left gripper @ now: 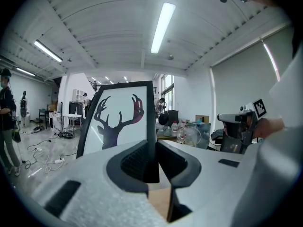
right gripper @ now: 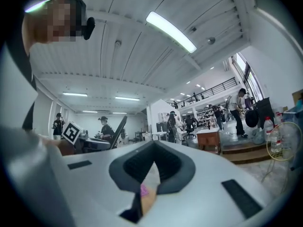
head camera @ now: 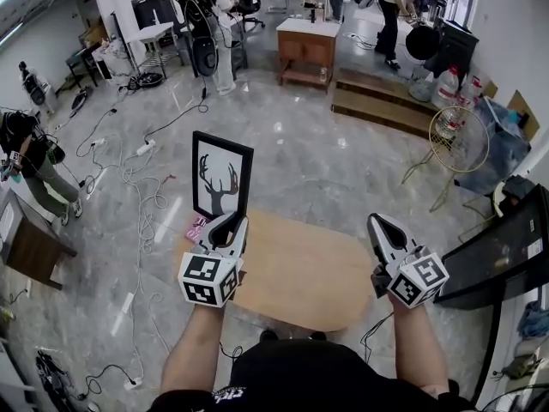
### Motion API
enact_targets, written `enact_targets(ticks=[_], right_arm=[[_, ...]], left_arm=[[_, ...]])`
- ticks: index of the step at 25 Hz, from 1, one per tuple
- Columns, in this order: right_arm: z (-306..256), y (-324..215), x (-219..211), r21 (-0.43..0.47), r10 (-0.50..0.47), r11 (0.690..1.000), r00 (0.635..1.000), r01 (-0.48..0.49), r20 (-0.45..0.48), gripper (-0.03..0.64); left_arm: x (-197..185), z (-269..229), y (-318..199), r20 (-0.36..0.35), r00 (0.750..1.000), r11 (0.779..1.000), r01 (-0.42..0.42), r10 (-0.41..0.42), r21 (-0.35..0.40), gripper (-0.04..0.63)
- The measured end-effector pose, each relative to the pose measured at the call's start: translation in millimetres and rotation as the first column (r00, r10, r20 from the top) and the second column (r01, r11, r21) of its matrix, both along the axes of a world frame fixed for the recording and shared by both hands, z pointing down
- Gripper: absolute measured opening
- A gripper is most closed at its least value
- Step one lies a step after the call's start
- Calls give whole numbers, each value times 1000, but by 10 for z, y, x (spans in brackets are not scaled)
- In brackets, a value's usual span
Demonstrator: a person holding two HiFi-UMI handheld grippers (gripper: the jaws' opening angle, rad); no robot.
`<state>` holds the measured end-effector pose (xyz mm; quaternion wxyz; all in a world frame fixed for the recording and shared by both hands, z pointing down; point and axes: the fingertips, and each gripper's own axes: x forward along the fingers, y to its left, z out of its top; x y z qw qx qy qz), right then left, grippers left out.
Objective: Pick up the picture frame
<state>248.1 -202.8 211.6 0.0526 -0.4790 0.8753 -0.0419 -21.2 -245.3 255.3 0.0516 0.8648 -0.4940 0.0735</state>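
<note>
Gripping the picture frame (head camera: 220, 177) by its lower right edge, the left claw (head camera: 225, 223) holds it upright at the round wooden worktop's (head camera: 300, 273) far-left rim. Over the worktop's right rim, the right claw (head camera: 377, 223) is clenched on nothing.

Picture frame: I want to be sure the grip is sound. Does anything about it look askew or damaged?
The picture frame is pinched only along its lower right edge by the left gripper. The rest of it juts out unsupported to that gripper's left, an off-centre hold. No damage shows.
</note>
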Motion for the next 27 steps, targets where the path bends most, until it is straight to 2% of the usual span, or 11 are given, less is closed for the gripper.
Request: enact_targets(ticks=[3, 7, 13, 18, 22, 27], right_arm=[[-25, -23, -132, -6, -3, 1000, 1000, 3, -11, 3], [108, 20, -73, 3, -31, 1000, 999, 31, -31, 3], [291, -72, 273, 20, 85, 996, 996, -85, -17, 3], [527, -57, 433, 26, 80, 996, 997, -80, -13, 3], [421, -29, 302, 12, 64, 998, 998, -64, -16, 3], [468, -32, 376, 13, 76, 997, 997, -75, -7, 3]], left_arm=[[-99, -114, -7, -29, 999, 1000, 14, -14, 8, 71], [98, -22, 38, -34, 999, 1000, 18, -17, 24, 71], [375, 227, 5, -47, 999, 999, 17, -15, 48, 71], [689, 494, 42, -70, 997, 998, 23, -19, 58, 71], [655, 393, 93, -65, 998, 999, 17, -14, 45, 71], [673, 472, 92, -52, 999, 999, 16, -13, 41, 71]])
